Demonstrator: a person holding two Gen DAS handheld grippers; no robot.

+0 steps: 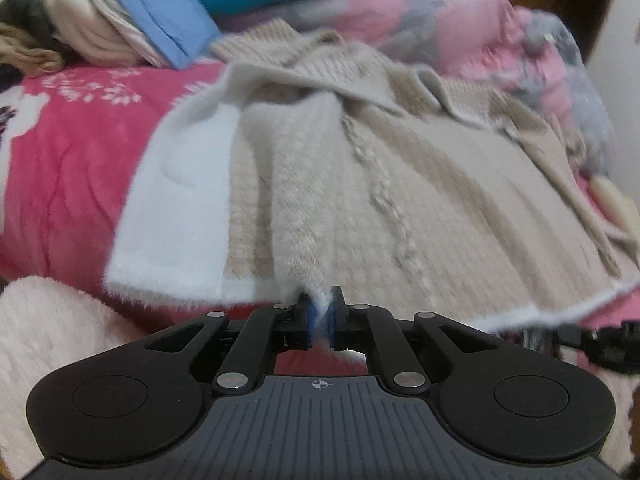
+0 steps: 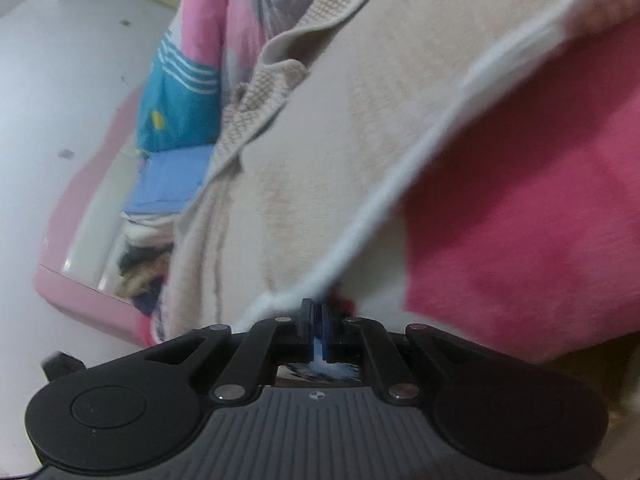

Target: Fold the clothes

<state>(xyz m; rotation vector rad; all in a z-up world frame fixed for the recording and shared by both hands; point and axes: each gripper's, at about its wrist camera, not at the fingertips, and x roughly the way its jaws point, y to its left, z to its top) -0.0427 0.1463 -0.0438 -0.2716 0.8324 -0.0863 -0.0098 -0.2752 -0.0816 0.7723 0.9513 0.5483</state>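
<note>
On the pink bedspread, your two grippers pinch the hem of a beige knitted cardigan.

Your left gripper is closed tight on the white fluffy hem edge, and your right gripper is closed on the same white edging further along. You see the cardigan spread flat across the bed, ribbed beige knit with a white fleecy lining turned out at one side and a twisted cord down the front. Behind it lie a folded blue cloth and a pink and grey quilt. Both views are motion-blurred, and the cardigan's far sleeve is hard to make out. You can read no writing or labels.
</note>
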